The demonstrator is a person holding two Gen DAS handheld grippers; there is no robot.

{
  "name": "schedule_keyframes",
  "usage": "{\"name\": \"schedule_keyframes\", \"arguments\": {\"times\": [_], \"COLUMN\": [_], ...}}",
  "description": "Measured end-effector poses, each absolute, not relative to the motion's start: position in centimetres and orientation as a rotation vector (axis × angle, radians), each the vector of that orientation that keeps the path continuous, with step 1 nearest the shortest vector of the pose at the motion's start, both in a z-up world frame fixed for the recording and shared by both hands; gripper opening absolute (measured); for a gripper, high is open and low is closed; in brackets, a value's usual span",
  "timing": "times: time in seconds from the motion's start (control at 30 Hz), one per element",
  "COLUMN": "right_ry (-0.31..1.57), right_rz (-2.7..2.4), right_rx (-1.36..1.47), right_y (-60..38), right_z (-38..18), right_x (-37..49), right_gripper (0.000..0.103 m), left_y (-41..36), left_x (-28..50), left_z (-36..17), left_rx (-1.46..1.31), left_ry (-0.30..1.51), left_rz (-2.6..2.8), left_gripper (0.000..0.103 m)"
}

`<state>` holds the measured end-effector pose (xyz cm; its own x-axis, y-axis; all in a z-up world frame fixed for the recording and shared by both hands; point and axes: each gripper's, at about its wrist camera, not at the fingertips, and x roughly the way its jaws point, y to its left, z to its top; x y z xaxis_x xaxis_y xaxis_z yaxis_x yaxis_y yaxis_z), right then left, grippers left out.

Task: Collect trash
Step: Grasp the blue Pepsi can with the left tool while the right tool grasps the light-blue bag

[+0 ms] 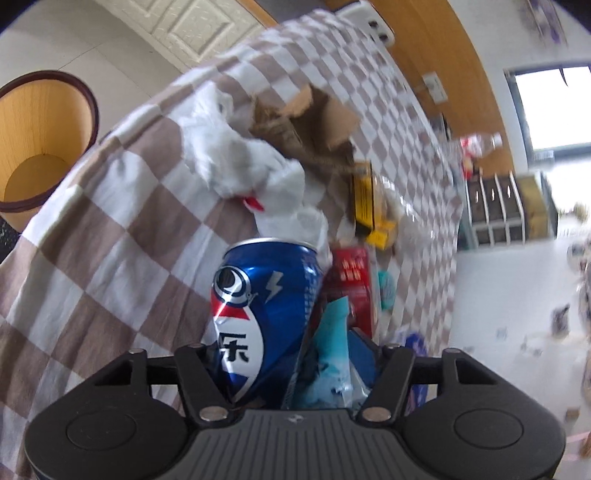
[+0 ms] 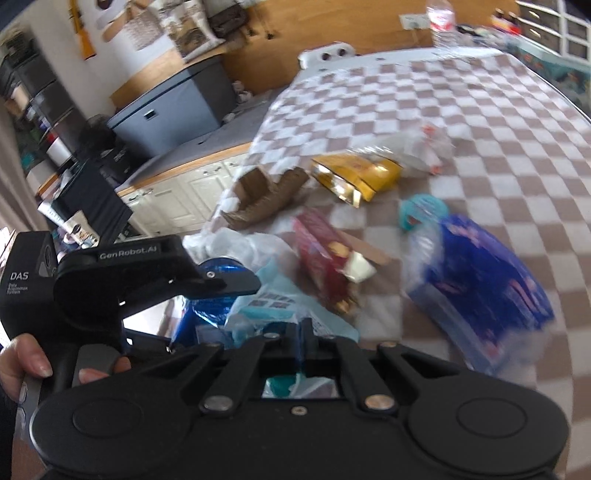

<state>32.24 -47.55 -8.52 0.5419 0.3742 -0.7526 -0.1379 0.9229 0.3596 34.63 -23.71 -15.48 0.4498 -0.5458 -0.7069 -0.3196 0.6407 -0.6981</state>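
Fingers of the left gripper (image 1: pixel 291 369) stand partly open around a dented blue can (image 1: pixel 264 314) and a pale blue wrapper (image 1: pixel 330 354); whether the pads press on them cannot be told. Right gripper (image 2: pixel 301 332) fingers are shut together, with the wrapper (image 2: pixel 273 306) crumpled at their tips, though a grip is not clear. A round wooden bin (image 1: pixel 40 144) stands on the floor beside the counter (image 1: pixel 110 221), open-topped, with nothing visible inside. On the checked brown-and-white cloth lies loose trash: a white plastic bag (image 1: pixel 236 162), torn cardboard (image 1: pixel 310 122), a yellow box (image 2: pixel 358 175), a red box (image 2: pixel 325 254), a teal ring (image 2: pixel 421 210) and a blue plastic pack (image 2: pixel 480 273). A clear bottle (image 2: pixel 441 22) stands at the far edge.
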Motion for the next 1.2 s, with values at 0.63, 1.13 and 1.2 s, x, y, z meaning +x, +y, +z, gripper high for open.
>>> {"name": "schedule_keyframes", "arguments": {"times": [0.63, 1.13, 1.2], "right_ry": [1.027, 1.108, 1.099], "right_rz": [0.297, 0.322, 0.316], "right_rx": [0.174, -0.018, -0.016], "right_y": [-49.5, -46.6, -46.6], "right_z": [-5.7, -9.3, -9.3], "right_x": [26.5, 27.8, 27.6], "right_gripper": [0.001, 0.009, 0.008], "left_y": [-24.0, -26.1, -26.5], "left_x": [31.8, 31.9, 32.3], "left_z": [-13.1, -12.3, -12.5], "left_rx": [-0.732, -0.511, -0.485], "left_ry": [1.129, 1.135, 1.140], "left_rz": [-0.203, -0.240, -0.250], "left_gripper": [0.033, 0.036, 0.036]}}
